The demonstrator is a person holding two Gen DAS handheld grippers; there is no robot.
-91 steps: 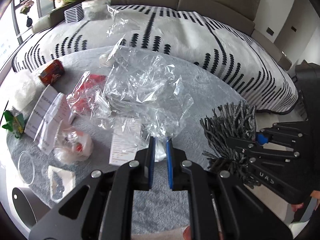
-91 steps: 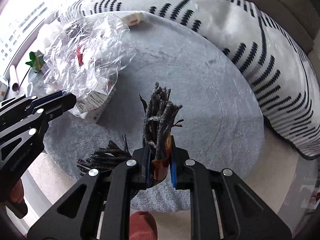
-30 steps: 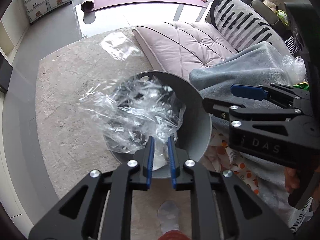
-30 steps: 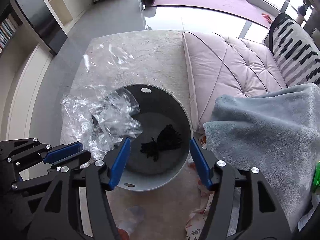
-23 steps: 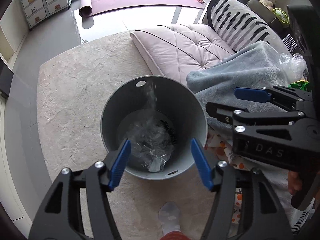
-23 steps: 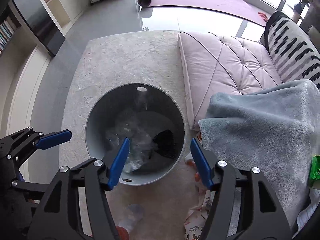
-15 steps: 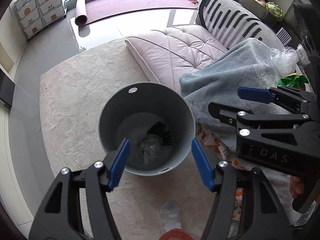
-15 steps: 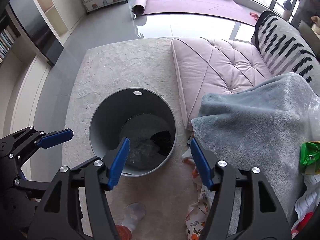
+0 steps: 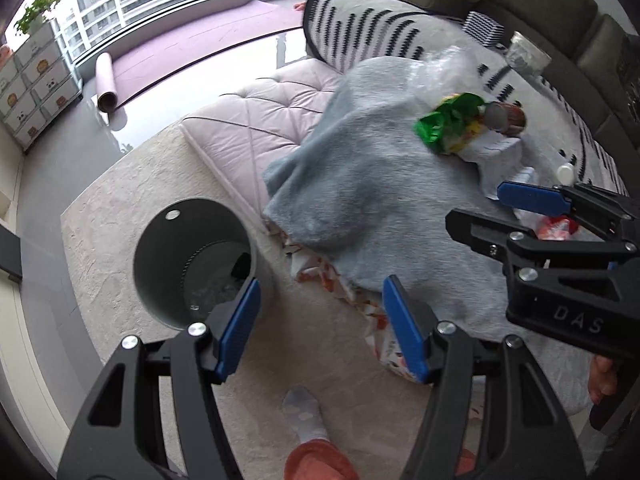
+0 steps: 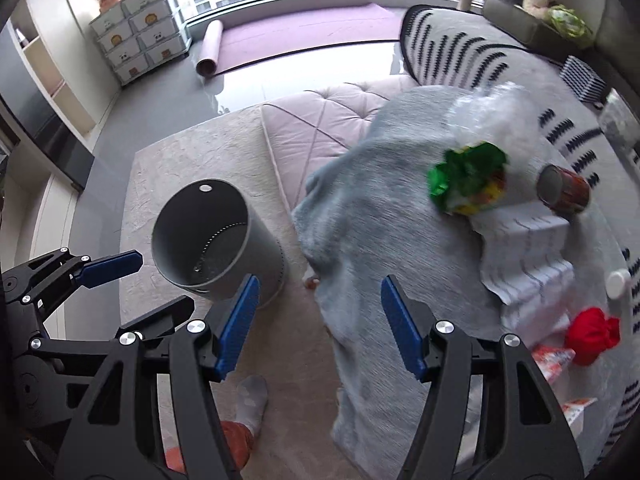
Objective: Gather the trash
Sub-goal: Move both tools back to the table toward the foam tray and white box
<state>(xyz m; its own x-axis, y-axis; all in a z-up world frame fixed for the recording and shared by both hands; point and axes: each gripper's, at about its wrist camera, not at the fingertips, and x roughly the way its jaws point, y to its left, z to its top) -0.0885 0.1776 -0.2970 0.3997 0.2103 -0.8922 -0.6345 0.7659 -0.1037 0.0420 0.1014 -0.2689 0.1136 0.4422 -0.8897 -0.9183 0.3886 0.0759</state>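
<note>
A grey round bin point(image 9: 188, 236) stands on the beige rug, with clear plastic and a dark bundle at its bottom; it also shows in the right wrist view point(image 10: 224, 240). My left gripper point(image 9: 320, 320) is open and empty, above the floor between bin and grey blanket point(image 9: 372, 188). My right gripper point(image 10: 316, 320) is open and empty, over the blanket's edge point(image 10: 380, 216). On the blanket lie a green wrapper point(image 10: 466, 176), a red can point(image 10: 564, 190), white printed paper point(image 10: 528, 256), a red crumpled piece point(image 10: 592, 332) and a clear bag point(image 10: 492, 116).
A pink tufted cushion point(image 9: 256, 120) lies on the floor behind the bin. A striped sofa cover point(image 10: 480, 52) is at the back right. A rolled purple mat point(image 10: 210, 52) lies by the window. My socked foot point(image 9: 304, 412) is below the grippers.
Both grippers let go over the bin: the plastic and dark bundle dropped in. Both then swung right, from above the bin toward the blanket with the trash.
</note>
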